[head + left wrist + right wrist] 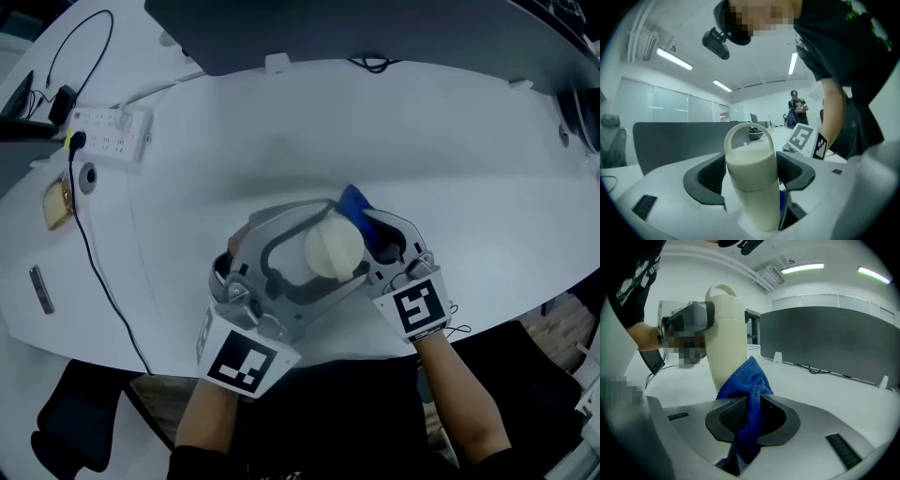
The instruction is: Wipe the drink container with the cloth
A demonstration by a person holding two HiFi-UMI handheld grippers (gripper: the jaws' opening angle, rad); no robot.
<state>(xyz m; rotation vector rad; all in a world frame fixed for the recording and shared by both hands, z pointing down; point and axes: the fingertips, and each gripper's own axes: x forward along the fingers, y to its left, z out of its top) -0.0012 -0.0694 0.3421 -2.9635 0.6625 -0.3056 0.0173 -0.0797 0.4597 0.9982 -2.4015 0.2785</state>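
Head view: over the near edge of the white table (450, 169), the left gripper (291, 258) clamps the cream drink bottle (333, 248). The right gripper (380, 239) brings the blue cloth (356, 202) against its side. Wiping looks under way; how much surface is already done I cannot tell.

Left gripper view: ribbed dark pads press both sides of the smooth, matte cylinder, which has a looped carry handle on its cap.

Right gripper view: the jaws pinch a bunched fold of nubbly microfibre, and its free end touches the bottle's lower body.
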